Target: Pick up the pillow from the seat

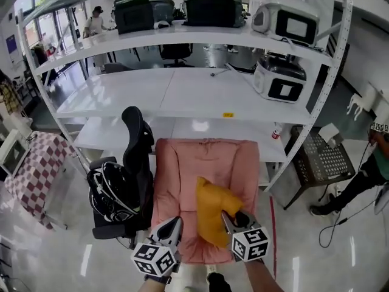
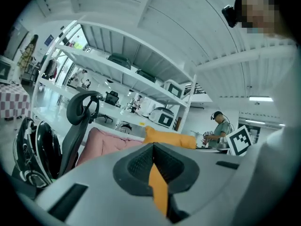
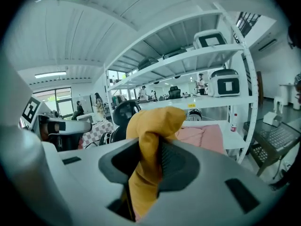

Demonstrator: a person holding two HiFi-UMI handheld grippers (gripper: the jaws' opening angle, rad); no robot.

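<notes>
– where's the pillow (image 1: pixel 211 210)?
– over the pink seat (image 1: pixel 180 174), its near end pinched between the fingers of the right gripper (image 3: pixel 155 147).
– and the left gripper (image 2: pixel 153 161)?
– at the seat's near edge, just left of the pillow, fingers pressed together.

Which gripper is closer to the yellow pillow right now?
Right. The right gripper is clamped on the pillow at its near edge. The left gripper is just to the pillow's left over the seat, jaws together, apart from it.
</notes>
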